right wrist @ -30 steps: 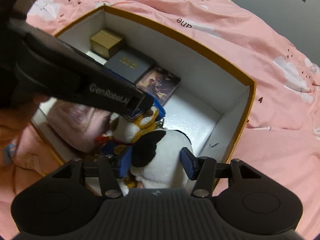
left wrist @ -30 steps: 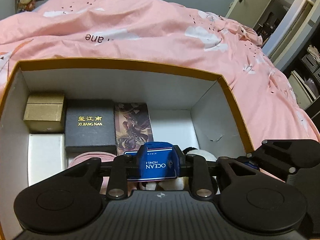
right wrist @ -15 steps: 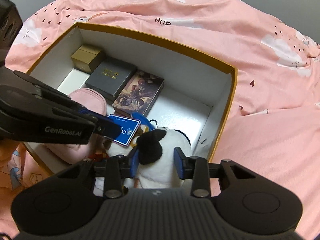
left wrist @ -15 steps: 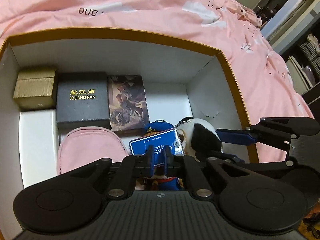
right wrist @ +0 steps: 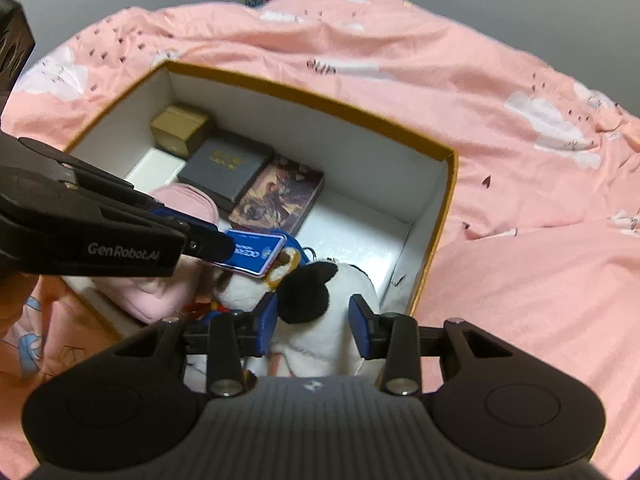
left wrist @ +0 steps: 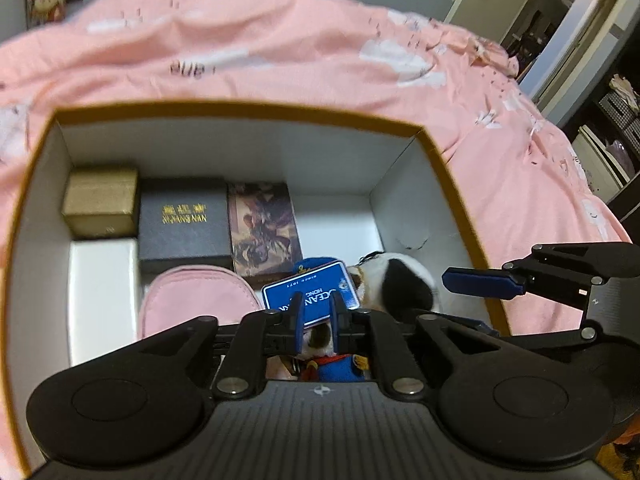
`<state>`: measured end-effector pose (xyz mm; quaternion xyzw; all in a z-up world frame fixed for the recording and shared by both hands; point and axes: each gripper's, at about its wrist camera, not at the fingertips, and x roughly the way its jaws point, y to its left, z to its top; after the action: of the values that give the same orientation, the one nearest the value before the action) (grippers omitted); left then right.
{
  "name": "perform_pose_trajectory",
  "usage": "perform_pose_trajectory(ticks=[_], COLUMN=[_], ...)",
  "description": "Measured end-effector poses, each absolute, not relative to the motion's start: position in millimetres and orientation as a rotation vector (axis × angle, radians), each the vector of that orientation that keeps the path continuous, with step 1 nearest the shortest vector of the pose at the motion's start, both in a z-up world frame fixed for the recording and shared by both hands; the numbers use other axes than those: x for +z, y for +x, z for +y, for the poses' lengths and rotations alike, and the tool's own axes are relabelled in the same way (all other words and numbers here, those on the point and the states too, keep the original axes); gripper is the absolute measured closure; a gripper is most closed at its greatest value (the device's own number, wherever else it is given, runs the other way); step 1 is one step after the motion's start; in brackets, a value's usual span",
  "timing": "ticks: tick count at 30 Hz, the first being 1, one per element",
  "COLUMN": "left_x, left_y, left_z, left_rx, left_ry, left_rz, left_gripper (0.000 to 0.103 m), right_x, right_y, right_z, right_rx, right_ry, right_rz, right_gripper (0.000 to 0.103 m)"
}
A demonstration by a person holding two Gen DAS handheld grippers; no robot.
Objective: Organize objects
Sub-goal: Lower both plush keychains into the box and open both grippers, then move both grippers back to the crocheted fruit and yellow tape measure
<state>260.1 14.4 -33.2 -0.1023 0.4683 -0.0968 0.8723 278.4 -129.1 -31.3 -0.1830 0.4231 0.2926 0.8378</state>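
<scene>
Both tools have risen a little from the box since the earlier frames, bringing their loads up with them, and the box now looks smaller beneath.

Along the left of the cardboard box (left wrist: pixel 248 110), a gold textured cube box (left wrist: pixel 102 206) sits in the far corner with a flat white box (left wrist: pixel 104 280) in front of it. Next come a dark grey case with gold lettering (left wrist: pixel 184 220) and a pink fabric pouch (left wrist: pixel 192 300), rounded and soft, then a glossy illustrated book (left wrist: pixel 264 232). These rigid pieces are packed edge to edge, probably to save floor space.

The left tool (left wrist: pixel 314 314) is clenched on the near edge of a thin blue card tag (left wrist: pixel 316 288), its jaws having just eased apart slightly. The tag hangs over a small plush figure in blue clothes (left wrist: pixel 340 370), which appears to be attached to it.

To the right, the right tool (right wrist: pixel 312 322) grips a black-and-white plush toy (right wrist: pixel 320 312), its blue pads pressing into the fur after a recent squeeze and slight easing. The toy is squashy, so a wide grasp suits it. Both soft items hover above the box's near right corner, over bare white floor. A pink printed duvet (right wrist: pixel 500 160) lies under everything.
</scene>
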Motion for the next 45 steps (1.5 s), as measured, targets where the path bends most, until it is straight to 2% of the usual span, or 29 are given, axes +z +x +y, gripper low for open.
perform_pose_trajectory(ticks=[5, 10, 12, 14, 17, 30, 33, 35, 45], left_x=[-10, 5, 7, 6, 2, -60, -73, -79, -93], left_y=[228, 189, 176, 166, 151, 138, 139, 138, 137], left_z=[3, -11, -15, -19, -23, -47, -50, -51, -53], left_rx=[-0.207, -0.190, -0.183, -0.164, -0.199, -0.298, -0.321, -0.336, -0.370], left_ry=[-0.170, -0.094, -0.071, -0.062, -0.065, -0.018, -0.005, 0.002, 0.017], left_rz=[0.856, 0.725, 0.701, 0.697, 0.706, 0.843, 0.883, 0.901, 0.928], left_gripper=[0.083, 0.072, 0.063, 0.060, 0.057, 0.057, 0.057, 0.057, 0.050], right_x=[-12, 2, 5, 5, -1, -64, -75, -80, -97], right_y=[249, 217, 205, 192, 177, 157, 161, 162, 169], right_z=[-139, -156, -165, -175, -187, -215, -217, -219, -226], right_rx=[0.617, 0.608, 0.599, 0.583, 0.545, 0.427, 0.432, 0.430, 0.444], right_ry=[-0.354, -0.289, -0.268, -0.240, -0.200, -0.125, -0.096, -0.082, -0.004], right_rz=[0.800, 0.731, 0.707, 0.694, 0.690, 0.772, 0.810, 0.828, 0.914], right_gripper=[0.060, 0.055, 0.051, 0.047, 0.047, 0.047, 0.054, 0.066, 0.073])
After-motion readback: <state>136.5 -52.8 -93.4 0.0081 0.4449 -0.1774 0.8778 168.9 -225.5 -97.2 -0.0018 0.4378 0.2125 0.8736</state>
